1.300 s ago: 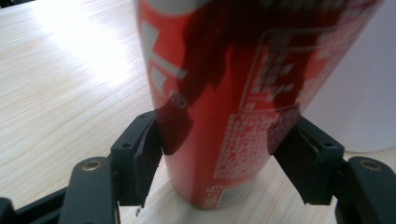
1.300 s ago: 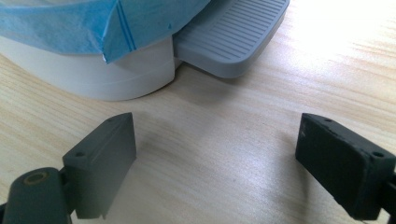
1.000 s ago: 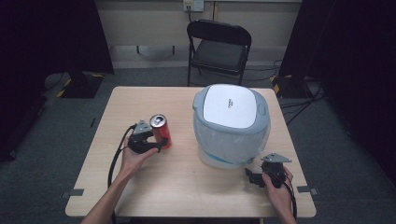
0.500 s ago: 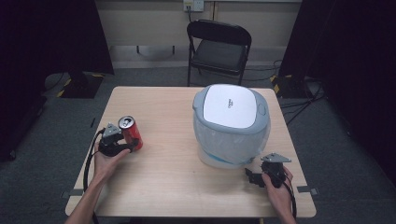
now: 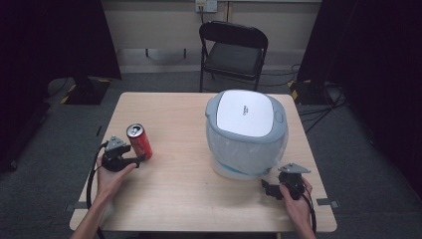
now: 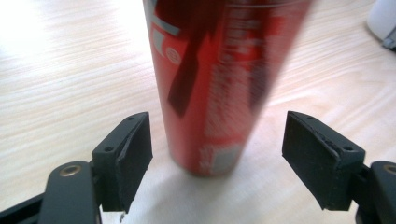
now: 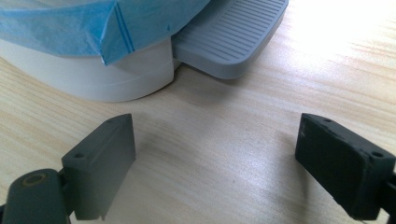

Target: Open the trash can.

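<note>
Red and upright, the can stood on the table near its left edge, long axis vertical, directly ahead of the left gripper and between its jaws. Those jaws had just been opening; in the left gripper view both pads stood clear of the can's sides, so nothing was clamped. My judgement is that the left hand, by far the nearer, would need only to draw straight back to leave it standing. Near the right front corner the right gripper rested with jaws spread wide and empty, aimed at the pedal bin. Its own view showed the grey foot pedal and blue liner up close, detail too small from above, where the white lid showed shut
</note>
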Demonstrator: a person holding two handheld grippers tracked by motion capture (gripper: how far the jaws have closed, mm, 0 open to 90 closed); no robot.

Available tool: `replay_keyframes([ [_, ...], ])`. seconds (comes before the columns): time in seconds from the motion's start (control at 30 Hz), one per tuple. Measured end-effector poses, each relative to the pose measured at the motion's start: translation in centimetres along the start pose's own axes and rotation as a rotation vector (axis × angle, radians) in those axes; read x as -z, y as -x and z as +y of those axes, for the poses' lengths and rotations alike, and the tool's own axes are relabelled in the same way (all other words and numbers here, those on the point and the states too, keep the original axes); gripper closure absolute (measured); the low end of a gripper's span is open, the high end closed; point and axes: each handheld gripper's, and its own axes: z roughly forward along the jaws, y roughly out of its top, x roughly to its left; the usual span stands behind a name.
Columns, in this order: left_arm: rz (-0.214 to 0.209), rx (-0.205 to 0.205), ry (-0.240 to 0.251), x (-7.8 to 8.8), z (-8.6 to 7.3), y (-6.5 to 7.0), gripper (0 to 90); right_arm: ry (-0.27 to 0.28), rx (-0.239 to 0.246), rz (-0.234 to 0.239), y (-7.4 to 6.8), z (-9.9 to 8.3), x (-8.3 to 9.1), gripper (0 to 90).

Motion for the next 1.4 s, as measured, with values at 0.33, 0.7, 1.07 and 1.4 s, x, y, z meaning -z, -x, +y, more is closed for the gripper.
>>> replay_keyframes([
  [0.33,-0.093,-0.044,0.033,2.1,-0.6,3.9,33.6,-0.008,0.0,0.005,0.1,0.4,0.9,25.1],
  [0.7,-0.223,-0.163,-0.036,-4.5,2.9,11.6,34.0,0.096,0.06,-0.029,1.0,3.0,1.3,61.2],
  [1.07,-0.23,-0.135,-0.034,-6.9,4.2,12.9,33.3,0.154,0.137,0.055,0.3,4.0,0.0,73.3],
  [1.4,-0.231,-0.112,-0.035,-5.7,4.1,11.9,31.5,0.136,0.155,0.151,-3.7,3.6,-0.1,73.9],
])
